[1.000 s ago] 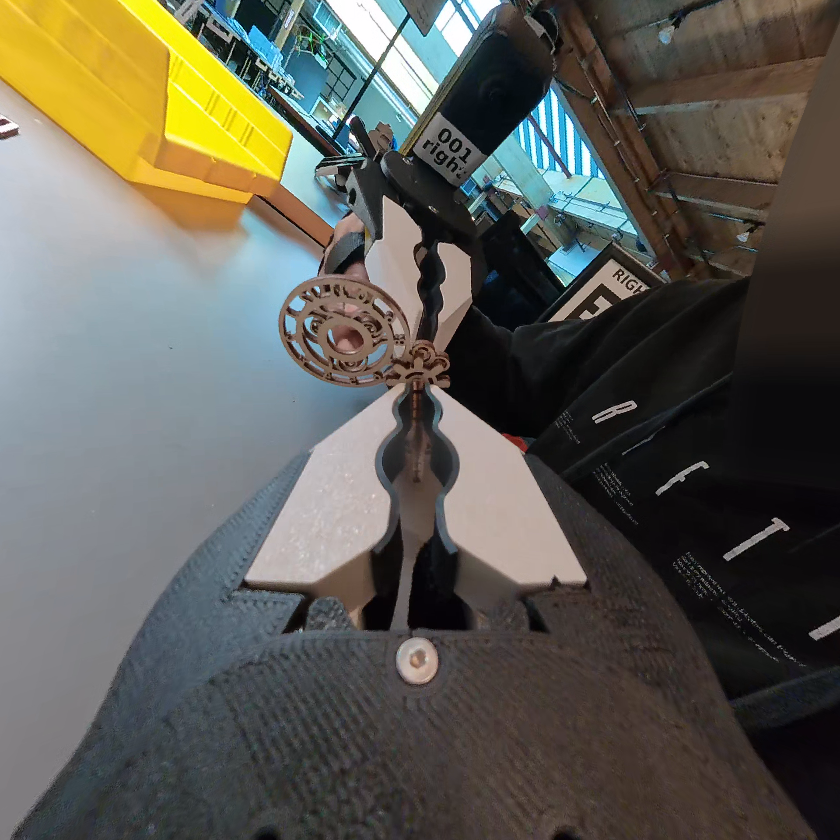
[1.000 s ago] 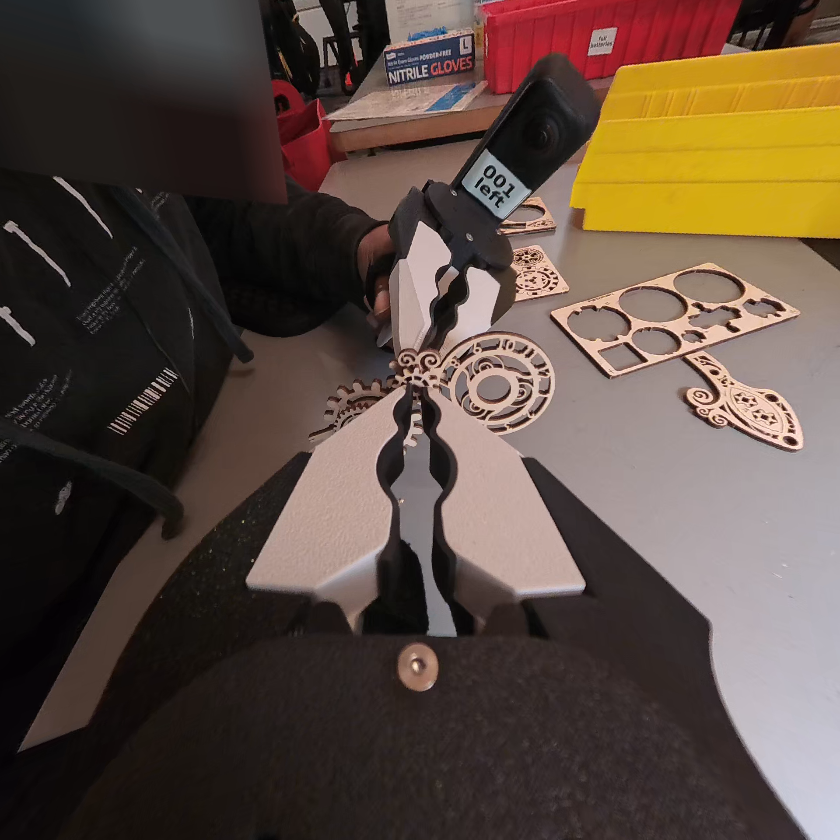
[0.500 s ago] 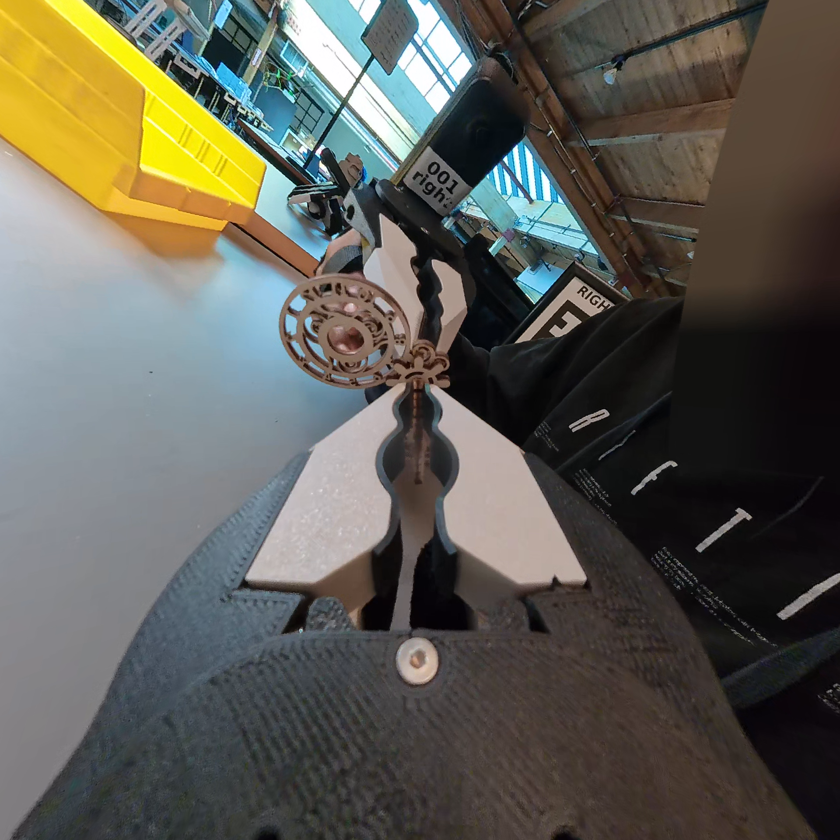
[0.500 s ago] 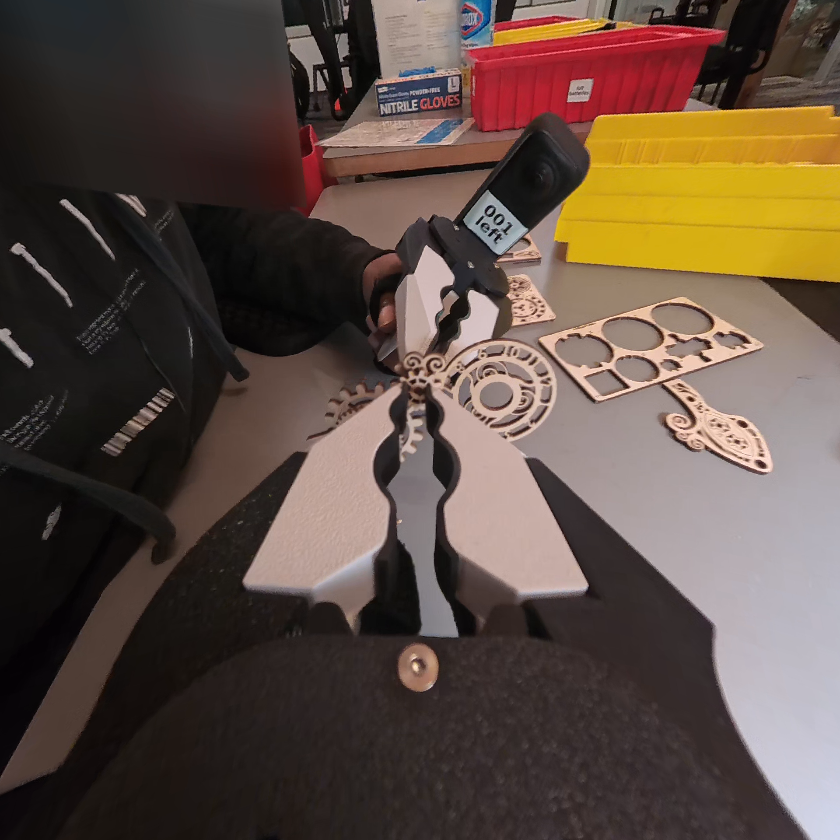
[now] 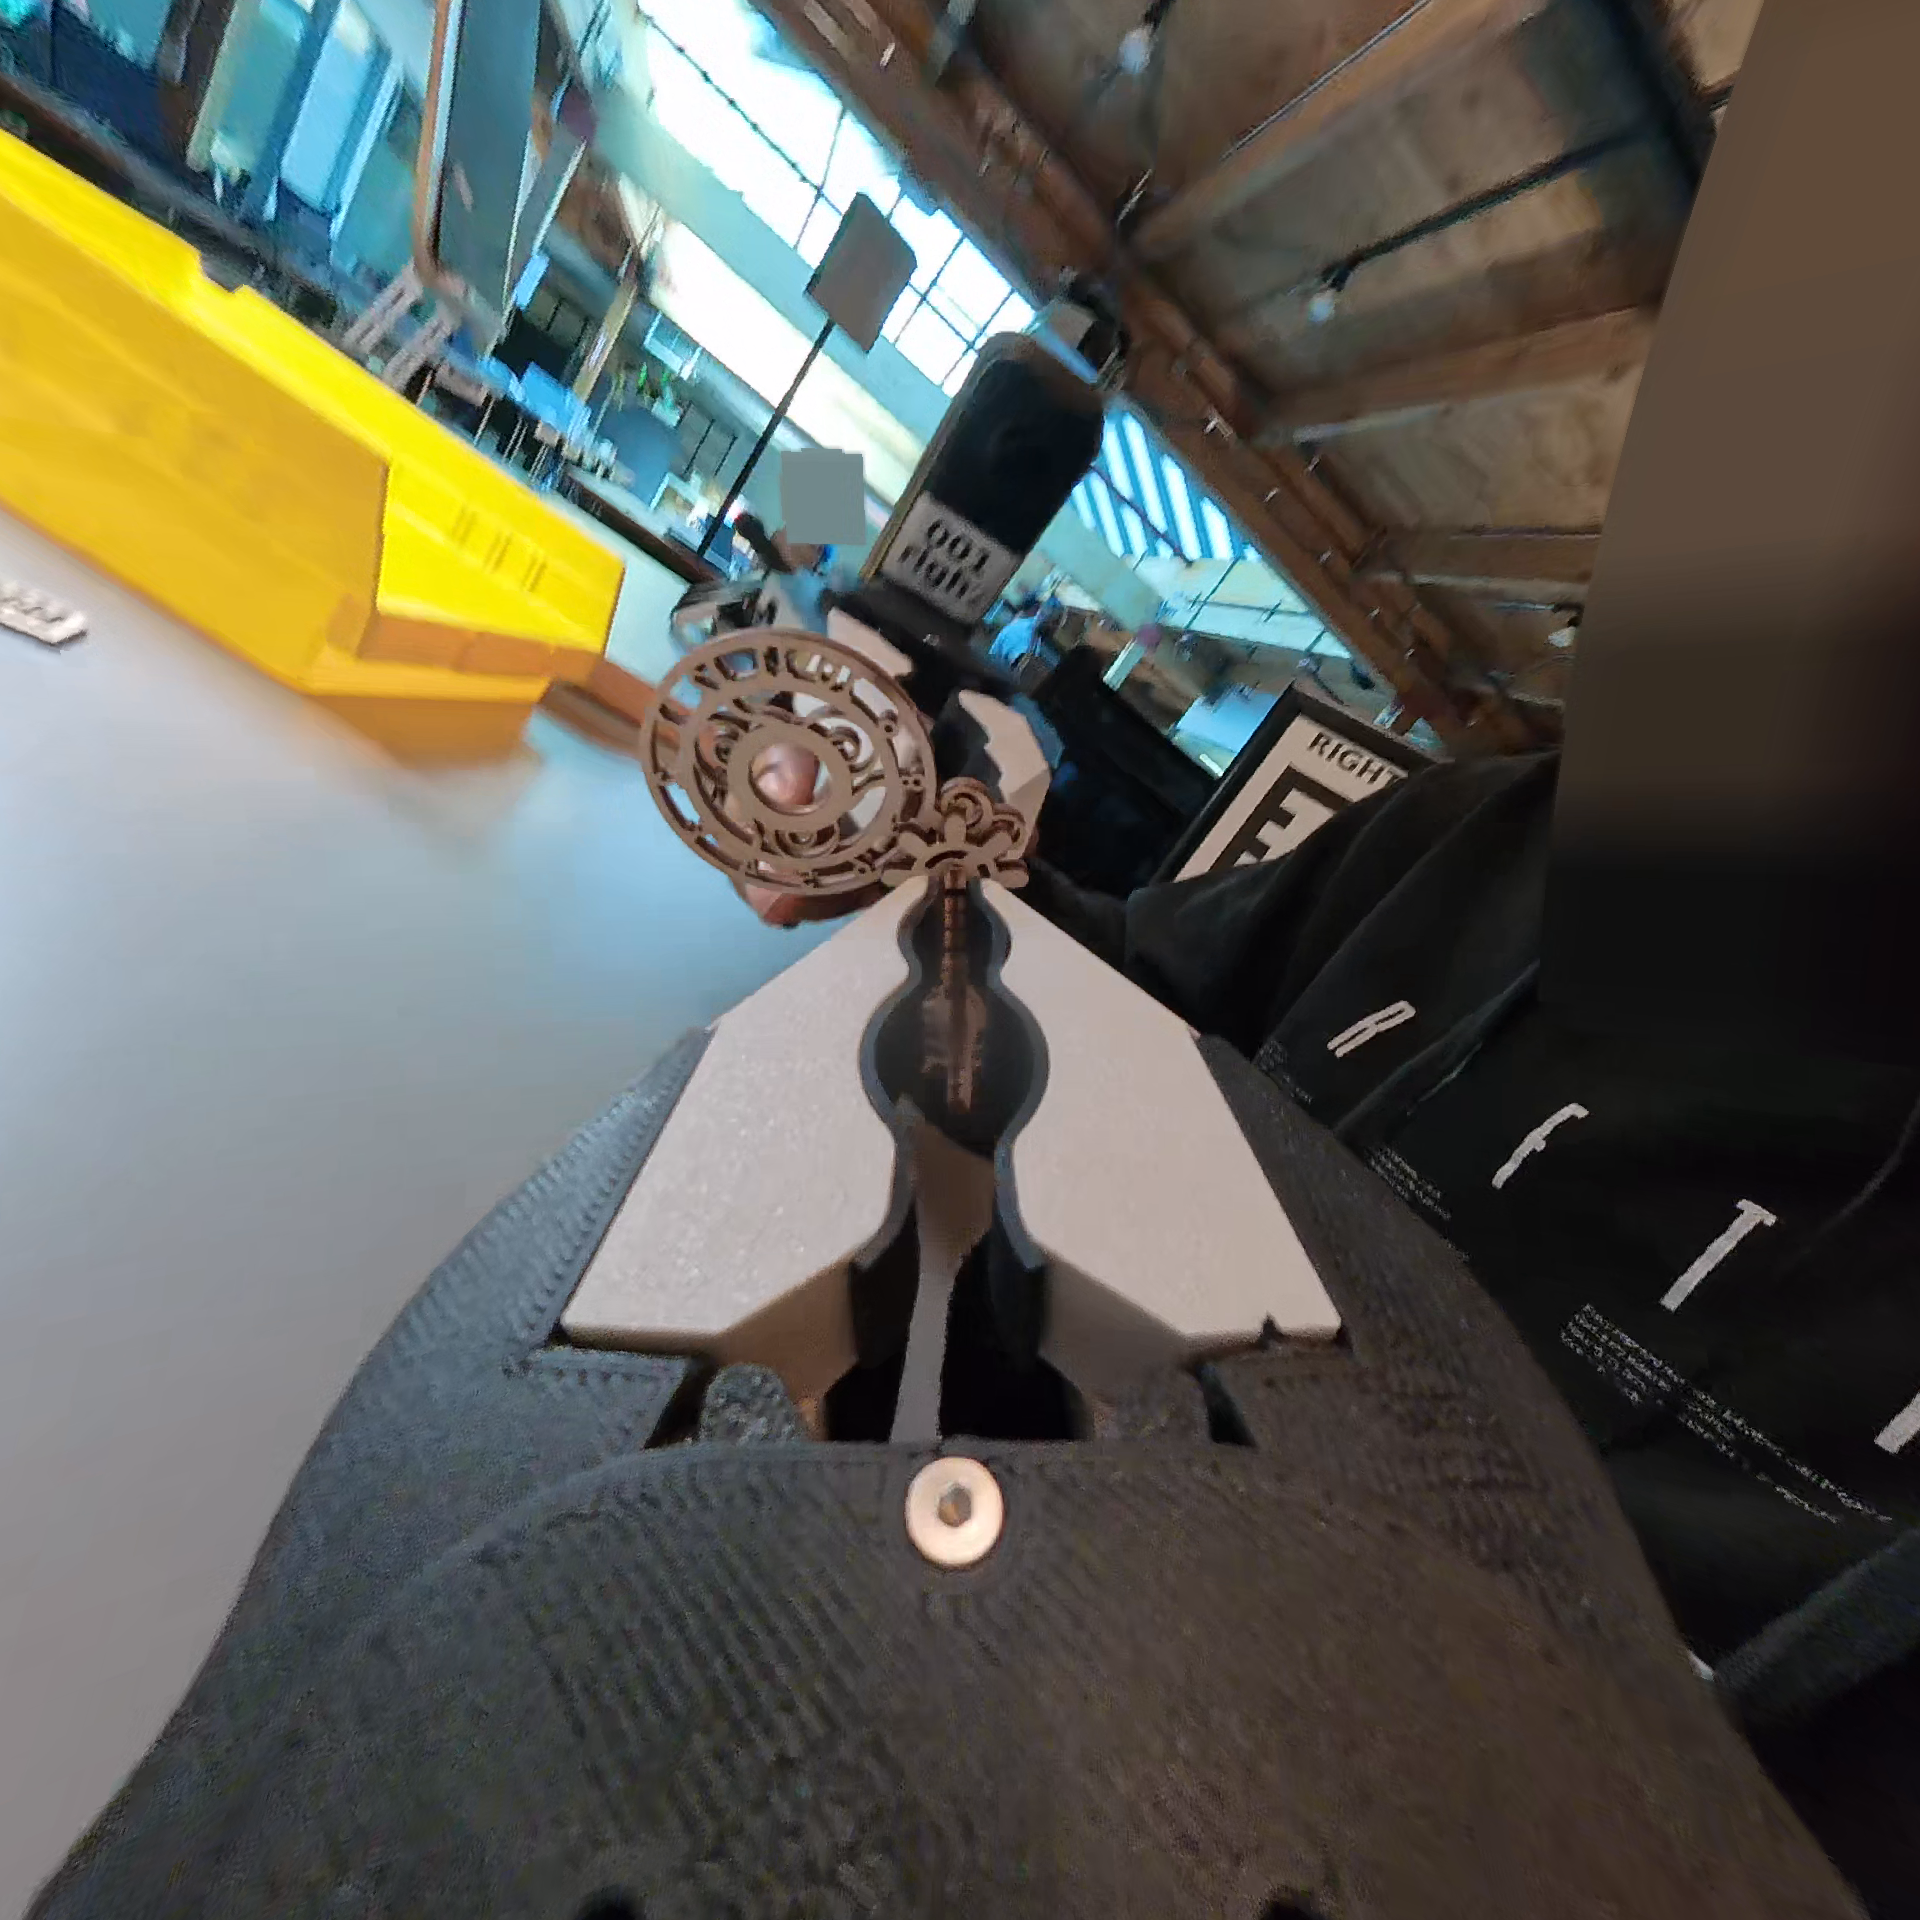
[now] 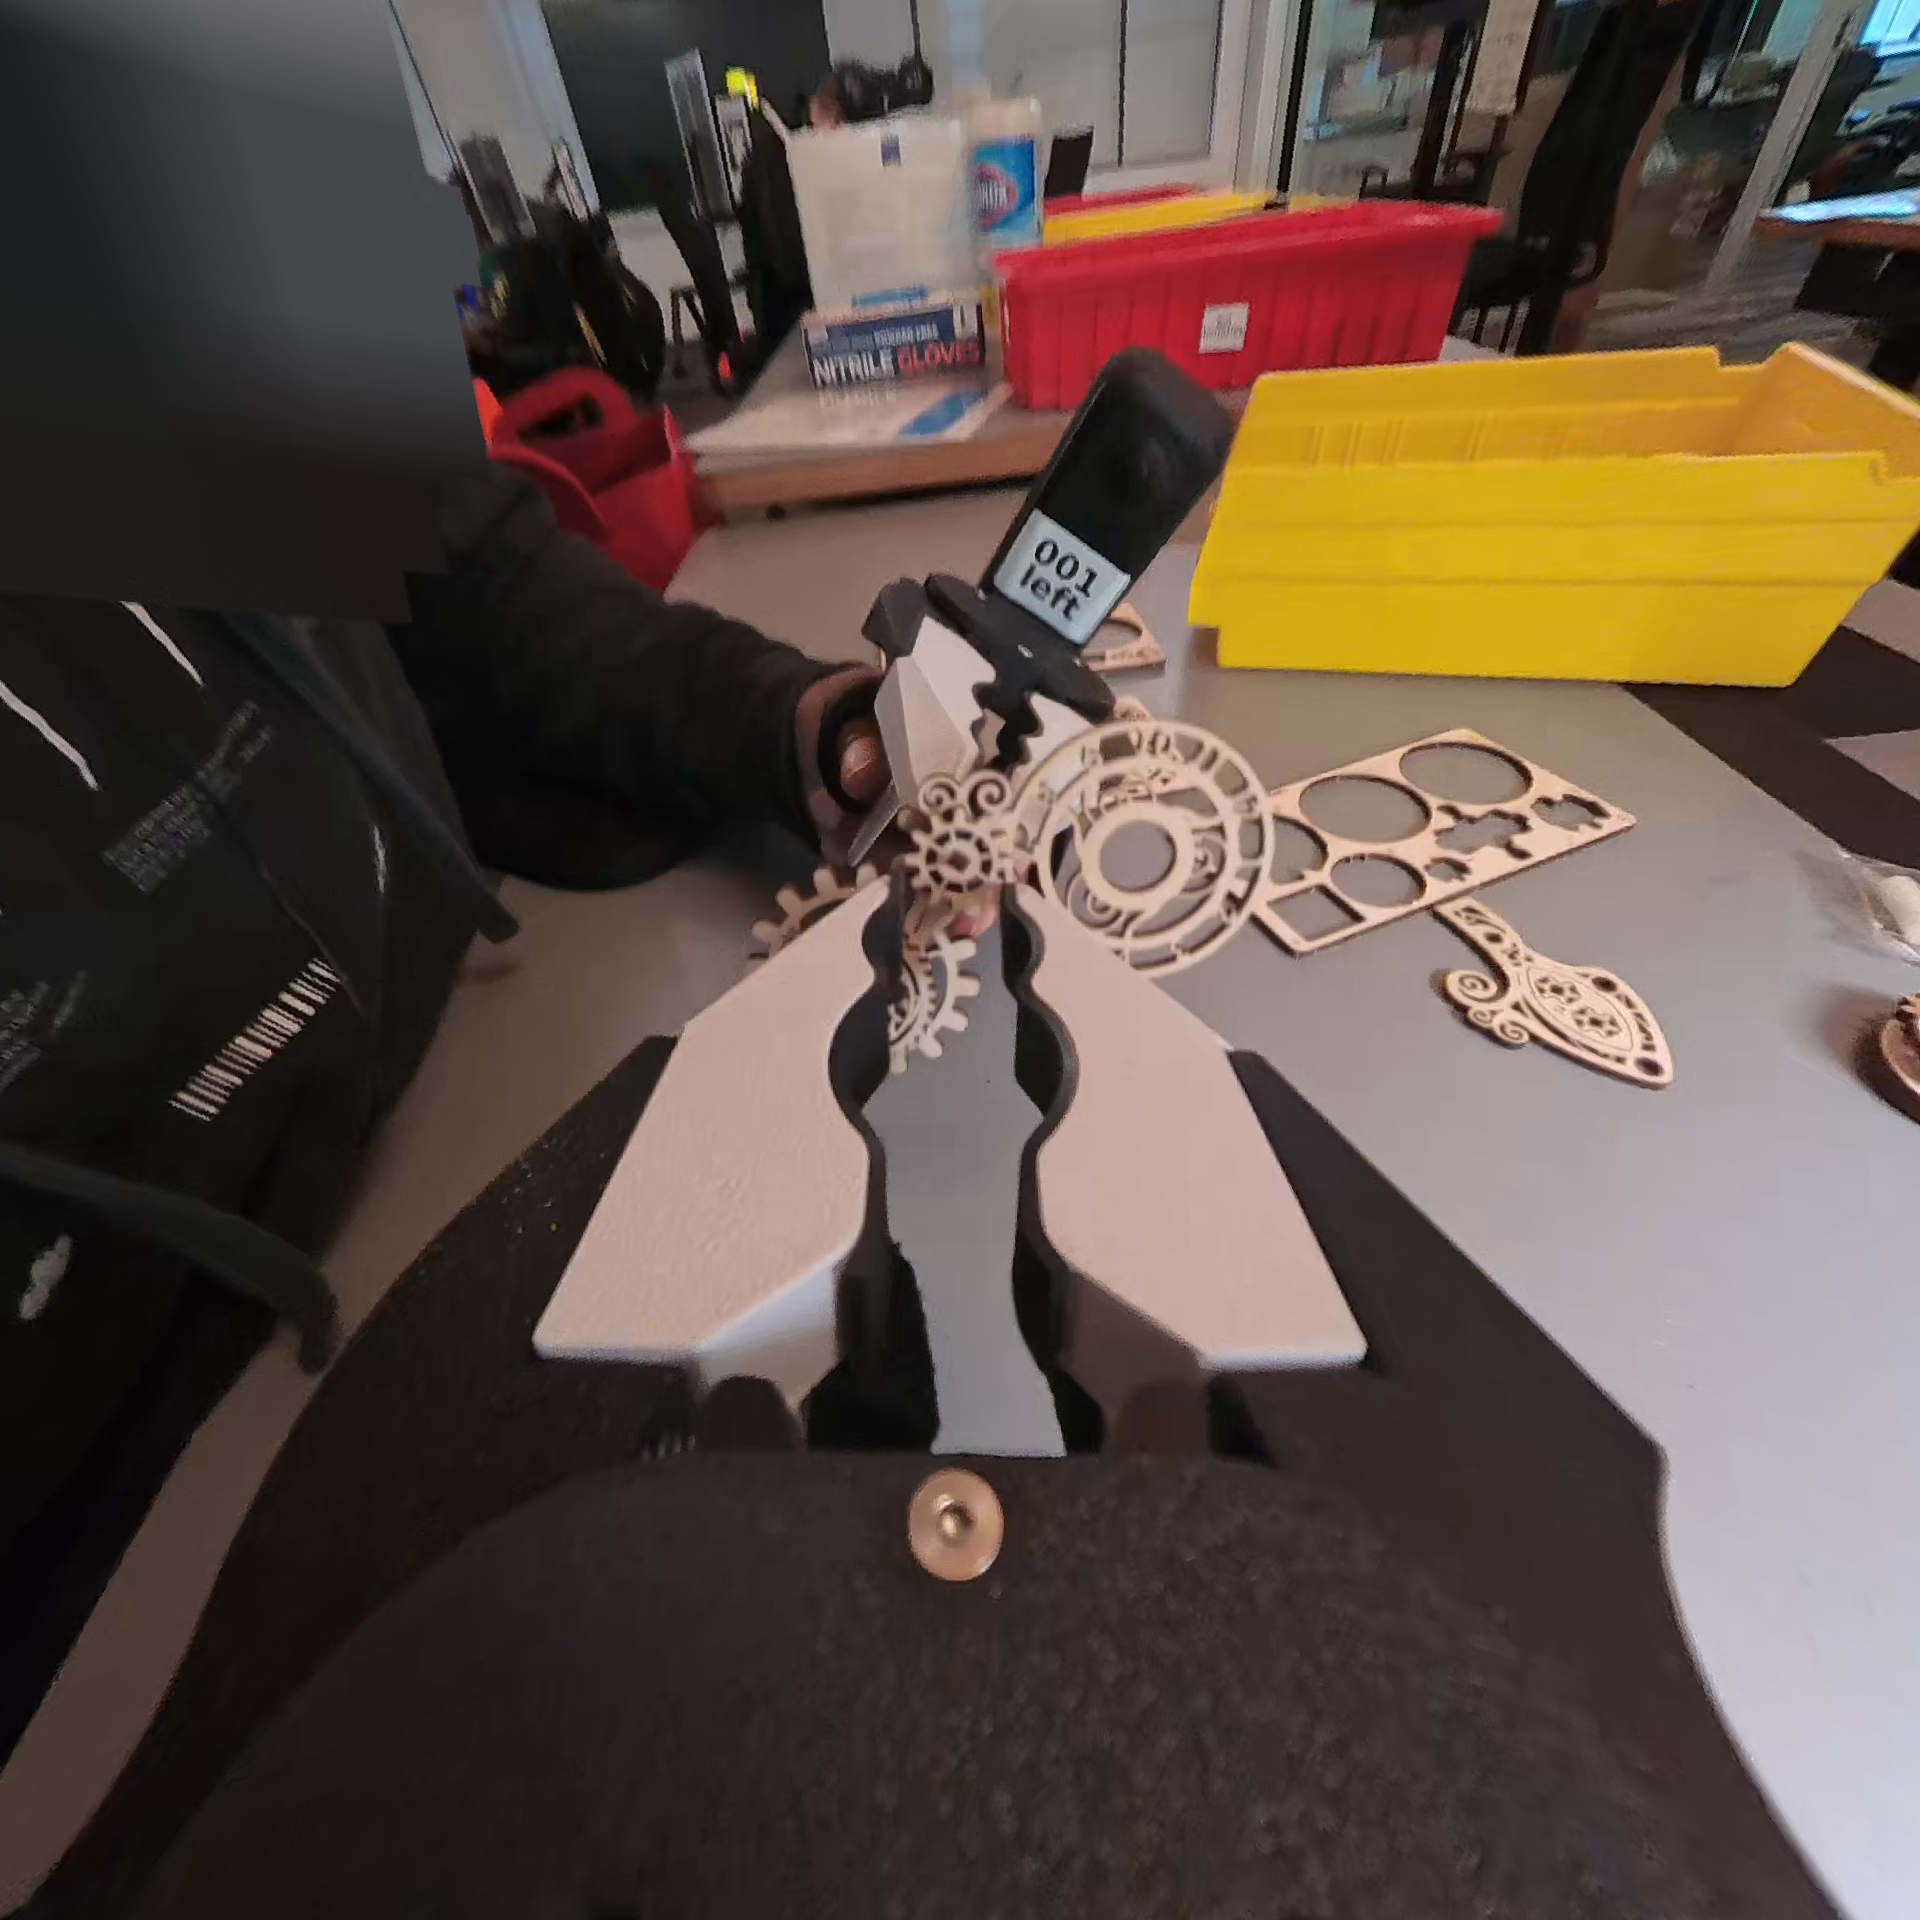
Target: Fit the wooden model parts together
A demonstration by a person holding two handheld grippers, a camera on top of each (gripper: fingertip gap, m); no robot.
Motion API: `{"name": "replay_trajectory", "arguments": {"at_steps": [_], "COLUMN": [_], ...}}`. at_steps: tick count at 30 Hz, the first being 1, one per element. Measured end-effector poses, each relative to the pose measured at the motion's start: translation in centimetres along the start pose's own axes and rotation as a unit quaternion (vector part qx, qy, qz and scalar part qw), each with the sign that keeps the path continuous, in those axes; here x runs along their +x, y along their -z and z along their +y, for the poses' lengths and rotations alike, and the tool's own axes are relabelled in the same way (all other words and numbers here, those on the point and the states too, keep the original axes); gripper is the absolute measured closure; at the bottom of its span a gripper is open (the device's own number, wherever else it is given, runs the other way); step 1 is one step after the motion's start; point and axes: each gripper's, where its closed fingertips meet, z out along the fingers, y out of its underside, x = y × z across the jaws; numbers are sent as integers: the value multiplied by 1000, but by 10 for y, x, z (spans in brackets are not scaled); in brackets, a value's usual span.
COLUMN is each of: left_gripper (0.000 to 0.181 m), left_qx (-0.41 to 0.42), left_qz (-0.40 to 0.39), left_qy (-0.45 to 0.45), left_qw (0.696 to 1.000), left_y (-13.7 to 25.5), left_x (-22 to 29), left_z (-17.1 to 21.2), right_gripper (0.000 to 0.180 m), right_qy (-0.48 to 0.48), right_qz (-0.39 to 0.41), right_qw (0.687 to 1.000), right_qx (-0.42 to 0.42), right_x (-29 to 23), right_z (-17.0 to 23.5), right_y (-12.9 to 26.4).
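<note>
My left gripper [image 5: 954, 894] is shut on the stem of a wooden dial piece [image 5: 784, 774] and holds it edge-on above the grey table. In the right wrist view the left gripper [image 6: 961, 774] holds that round dial [image 6: 1143, 847] up, and a small gear [image 6: 951, 857] sits on the dial's scrolled end. My right gripper [image 6: 953, 904] is open, with its tips on either side just below the small gear and apart from it. A larger gear [image 6: 930, 1003] lies on the table below, partly hidden by my finger. The right gripper [image 5: 966, 717] shows blurred behind the dial.
A cut-out wooden sheet [image 6: 1434, 831] and an ornate teardrop part [image 6: 1558, 1013] lie to the right on the table [image 6: 1558, 1299]. A yellow bin [image 6: 1558, 520] stands behind them, also in the left wrist view [image 5: 260, 520]. A red bin [image 6: 1236, 291] stands farther back. A person's dark sleeve [image 6: 623, 707] fills the left. Only a small space, under 4 cm, lies between the two pairs of fingers.
My right gripper has opened and let go of the small gear, which stays on the dial piece. The left gripper has raised and tilted the dial; both views swung upward.
</note>
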Motion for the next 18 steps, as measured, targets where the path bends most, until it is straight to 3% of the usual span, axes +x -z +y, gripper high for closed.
{"name": "replay_trajectory", "arguments": {"at_steps": [7,13,18], "left_gripper": [179,180,180], "left_qx": [95,114,105], "left_qz": [45,77,87], "left_qy": [-86,-170,-213], "left_qw": [991,976,968], "left_y": [15,19,18], "left_x": [20,46,64], "left_z": [-32,-36,-34], "right_gripper": [141,129,138], "right_qy": [-16,-150,-201], "right_qz": [35,-102,-150], "right_qw": [999,979,961], "right_qx": [32,92,119], "right_x": [9,-27,-47], "right_z": [-5,-19,-32], "right_y": [6,-13,-30]}}
